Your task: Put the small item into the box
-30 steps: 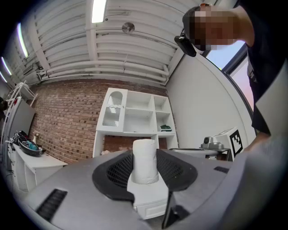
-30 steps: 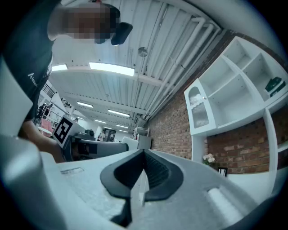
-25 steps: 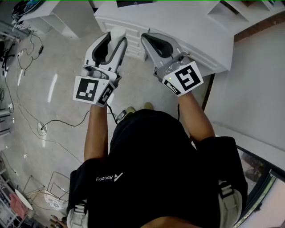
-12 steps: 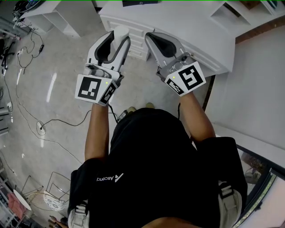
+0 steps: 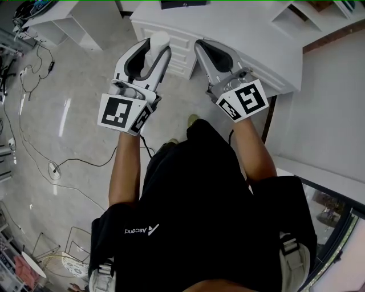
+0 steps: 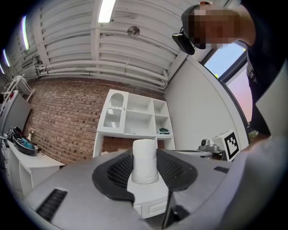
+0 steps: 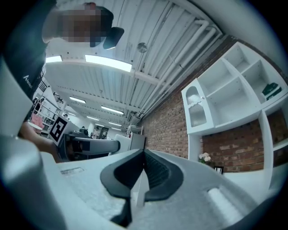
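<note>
A small white cylinder (image 5: 158,43) stands upright between the jaws of my left gripper (image 5: 153,52), which is shut on it. In the left gripper view the cylinder (image 6: 145,161) sits between the black ribbed pads of the left gripper (image 6: 145,170), and its top rises above them. My right gripper (image 5: 204,50) is beside it to the right, shut with nothing in it. In the right gripper view, the pads of the right gripper (image 7: 143,173) meet. Both grippers hover at the front edge of a white cabinet with drawers (image 5: 245,34). No box is in view.
A white wall shelf (image 6: 135,117) hangs on the brick wall above the cabinet. A dark flat thing (image 5: 183,4) lies at the cabinet's far edge. Cables (image 5: 63,162) trail over the floor at the left. White low shelves (image 5: 74,23) stand at the far left.
Both grippers have drifted a little to the right, closer over the cabinet's front, with the white cylinder still held. The person's feet have shifted.
</note>
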